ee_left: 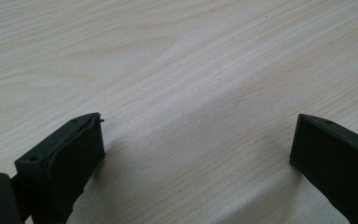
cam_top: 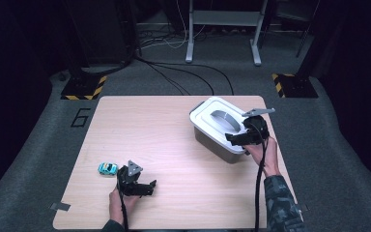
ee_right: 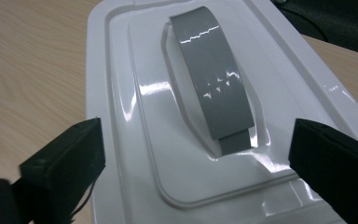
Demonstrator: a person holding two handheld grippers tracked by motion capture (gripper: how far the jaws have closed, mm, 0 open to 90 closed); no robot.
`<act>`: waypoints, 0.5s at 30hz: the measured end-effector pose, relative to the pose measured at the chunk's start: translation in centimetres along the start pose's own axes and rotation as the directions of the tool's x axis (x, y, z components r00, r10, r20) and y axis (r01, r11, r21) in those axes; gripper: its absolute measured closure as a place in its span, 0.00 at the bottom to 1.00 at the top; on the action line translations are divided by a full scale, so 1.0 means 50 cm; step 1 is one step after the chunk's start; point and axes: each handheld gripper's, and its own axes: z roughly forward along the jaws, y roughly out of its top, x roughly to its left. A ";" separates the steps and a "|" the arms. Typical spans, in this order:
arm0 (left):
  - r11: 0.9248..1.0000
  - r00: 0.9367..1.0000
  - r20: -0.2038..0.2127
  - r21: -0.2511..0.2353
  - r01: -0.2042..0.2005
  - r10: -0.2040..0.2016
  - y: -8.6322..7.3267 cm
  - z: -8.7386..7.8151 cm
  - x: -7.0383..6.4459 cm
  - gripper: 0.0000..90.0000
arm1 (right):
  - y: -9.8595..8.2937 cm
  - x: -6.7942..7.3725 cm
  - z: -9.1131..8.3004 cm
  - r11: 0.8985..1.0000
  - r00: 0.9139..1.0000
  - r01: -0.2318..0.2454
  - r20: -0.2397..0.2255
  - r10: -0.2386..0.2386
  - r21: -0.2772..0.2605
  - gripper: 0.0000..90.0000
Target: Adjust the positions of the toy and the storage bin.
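Observation:
A grey storage box (cam_top: 212, 140) with a white lid (cam_top: 218, 120) stands on the right half of the wooden table (cam_top: 164, 140). The lid (ee_right: 177, 121) carries a grey arched handle (ee_right: 212, 79). My right gripper (cam_top: 237, 137) hovers open over the lid's near corner, its jaws wide on either side of the handle's near end (ee_right: 193, 154). A small turquoise toy car (cam_top: 107, 168) sits near the table's front left. My left gripper (cam_top: 142, 187) is just right of the car, low over bare wood, open with nothing between its jaws (ee_left: 196, 154).
Black stands with yellow-black striped bases (cam_top: 83, 88) and cables (cam_top: 183, 72) lie on the grey floor beyond the table. A white frame (cam_top: 222, 29) stands at the back. A "6" (cam_top: 80, 117) is marked left of the table.

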 end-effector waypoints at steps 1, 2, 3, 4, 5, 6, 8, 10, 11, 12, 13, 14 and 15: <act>1.000 1.000 0.000 0.000 0.000 0.000 0.000 0.000 0.000 0.03 | 0.002 0.000 0.002 1.000 1.000 -0.009 0.002 0.009 -0.001 0.12; 1.000 1.000 0.001 0.004 -0.003 0.003 0.000 -0.001 0.000 0.03 | 0.004 -0.002 0.004 1.000 1.000 0.000 0.005 0.000 -0.005 0.16; 1.000 1.000 0.000 0.001 -0.002 0.002 0.000 0.000 0.000 0.03 | 0.006 -0.003 0.007 1.000 1.000 0.002 0.012 -0.001 -0.012 0.20; 1.000 1.000 0.000 0.001 -0.002 0.002 0.000 0.000 0.000 0.03 | 0.006 -0.003 0.007 1.000 1.000 0.002 0.012 -0.001 -0.012 0.20; 1.000 1.000 0.000 0.001 -0.002 0.002 0.000 0.000 0.000 0.03 | 0.009 -0.004 0.009 1.000 1.000 -0.004 0.014 0.004 -0.013 0.25; 1.000 1.000 0.000 0.001 -0.003 0.003 0.000 0.000 0.000 0.03 | 0.010 -0.006 0.012 1.000 1.000 0.007 0.025 -0.006 -0.019 0.29; 1.000 1.000 0.000 0.001 -0.004 0.004 0.000 0.000 0.001 0.03 | 0.011 -0.006 0.018 1.000 0.999 0.007 0.037 -0.006 -0.016 0.37; 1.000 1.000 0.000 0.000 -0.004 0.004 0.000 0.000 0.001 0.03 | 0.012 -0.008 0.023 1.000 0.999 0.007 0.049 -0.006 -0.017 0.46; 1.000 1.000 0.000 0.001 -0.004 0.004 0.000 0.000 0.000 0.03 | 0.012 -0.008 0.026 1.000 0.998 -0.001 0.058 0.002 -0.021 0.49; 1.000 1.000 0.000 0.000 -0.003 0.003 0.001 0.000 0.000 0.03 | 0.012 -0.008 0.027 1.000 0.998 -0.002 0.064 0.004 -0.025 0.52; 1.000 1.000 -0.001 0.000 -0.003 0.003 0.001 0.000 0.000 0.03 | 0.013 -0.010 0.029 1.000 0.998 0.005 0.070 -0.003 -0.024 0.54; 1.000 1.000 0.000 -0.001 -0.002 0.002 0.001 0.000 0.000 0.03 | 0.013 -0.010 0.032 0.999 0.997 0.001 0.078 0.001 -0.032 0.57; 1.000 1.000 -0.002 -0.004 -0.004 0.004 0.001 0.001 0.001 0.03 | 0.013 -0.010 0.032 0.999 0.997 0.001 0.078 0.001 -0.032 0.57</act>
